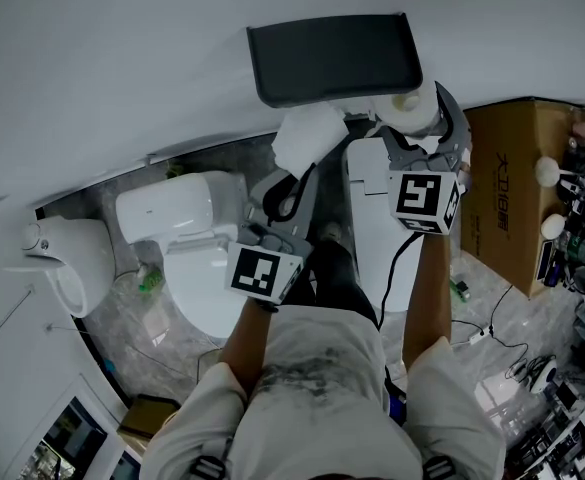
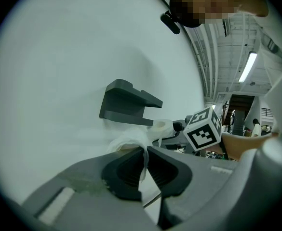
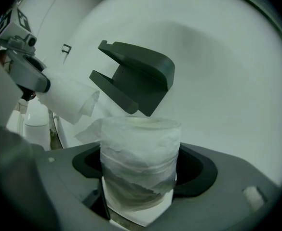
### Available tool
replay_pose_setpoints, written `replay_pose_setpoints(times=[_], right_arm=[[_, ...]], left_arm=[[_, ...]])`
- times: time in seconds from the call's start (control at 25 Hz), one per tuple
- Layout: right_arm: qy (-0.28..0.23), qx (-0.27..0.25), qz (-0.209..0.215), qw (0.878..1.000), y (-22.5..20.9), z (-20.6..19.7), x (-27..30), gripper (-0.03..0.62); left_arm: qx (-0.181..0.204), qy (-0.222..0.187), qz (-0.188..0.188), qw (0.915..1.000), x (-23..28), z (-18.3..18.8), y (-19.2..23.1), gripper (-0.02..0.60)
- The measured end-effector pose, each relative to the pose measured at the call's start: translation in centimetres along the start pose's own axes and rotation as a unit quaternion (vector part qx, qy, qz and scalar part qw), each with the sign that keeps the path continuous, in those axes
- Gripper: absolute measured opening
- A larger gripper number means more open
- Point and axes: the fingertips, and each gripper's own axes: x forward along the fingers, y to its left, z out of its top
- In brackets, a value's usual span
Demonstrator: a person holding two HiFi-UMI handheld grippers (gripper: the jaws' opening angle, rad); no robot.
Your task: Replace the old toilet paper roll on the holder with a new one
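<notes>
Head view: the dark holder (image 1: 332,56) hangs on the white wall (image 1: 122,58), far centre. The right claw (image 1: 419,128) is clamped on a roll (image 1: 412,103) near the holder's right end. The left claw (image 1: 297,173) pinches loose paper (image 1: 307,136) near its left end. A toilet (image 1: 197,258) stands left and a cardboard box (image 1: 517,188) right.

Left gripper view: jaws nearly together on a thin sheet of the paper, with the holder beyond.

Right gripper view: jaws wide, gripping the roll, with the holder just behind it.

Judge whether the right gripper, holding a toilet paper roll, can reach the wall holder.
Probably yes: the right gripper holds the toilet paper roll close by the holder, nothing between them; the left gripper holds tissue aside.
</notes>
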Motion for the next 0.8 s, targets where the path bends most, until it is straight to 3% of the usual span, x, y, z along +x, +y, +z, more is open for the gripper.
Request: replay_pose_setpoints(times=[0.8], right_arm=[[0.014,-0.105,-0.012,0.994,0.8,1.6,1.1,0.405]], left_arm=[[-0.006,0.0,0.008,1.0,-0.2,0.1,1.1,0.021]])
